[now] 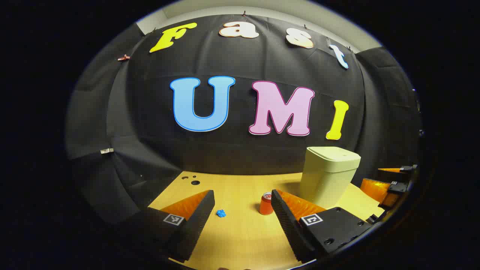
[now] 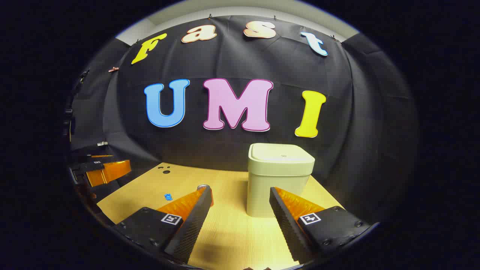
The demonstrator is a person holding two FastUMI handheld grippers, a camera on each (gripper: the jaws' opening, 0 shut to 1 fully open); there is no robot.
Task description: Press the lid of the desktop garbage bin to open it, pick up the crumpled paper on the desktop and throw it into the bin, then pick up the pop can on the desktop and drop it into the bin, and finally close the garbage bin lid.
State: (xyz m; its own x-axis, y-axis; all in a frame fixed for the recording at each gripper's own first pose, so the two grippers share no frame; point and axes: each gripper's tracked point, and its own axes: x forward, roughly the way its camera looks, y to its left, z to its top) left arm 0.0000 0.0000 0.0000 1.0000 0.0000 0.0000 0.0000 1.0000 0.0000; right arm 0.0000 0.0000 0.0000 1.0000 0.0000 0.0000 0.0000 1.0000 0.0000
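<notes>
A pale green garbage bin (image 1: 330,176) (image 2: 279,180) stands at the back right of the wooden desktop (image 1: 240,228), its lid (image 2: 282,153) down. A small blue crumpled paper (image 1: 221,213) (image 2: 168,196) lies on the desk. A red pop can (image 1: 266,204) stands upright left of the bin; in the right gripper view its top (image 2: 203,186) peeks over my left finger. My left gripper (image 1: 243,210) is open above the desk, with the paper and can ahead between its fingers. My right gripper (image 2: 240,204) is open, facing the bin. The right gripper (image 1: 390,183) shows at the edge of the left gripper view, the left gripper (image 2: 101,170) at the edge of the right gripper view.
Two small dark holes (image 1: 195,182) (image 2: 165,171) mark the desk's far left corner. Black cloth wall (image 1: 240,150) closes the desk off at the back and sides. Bare wood lies between the grippers and the bin.
</notes>
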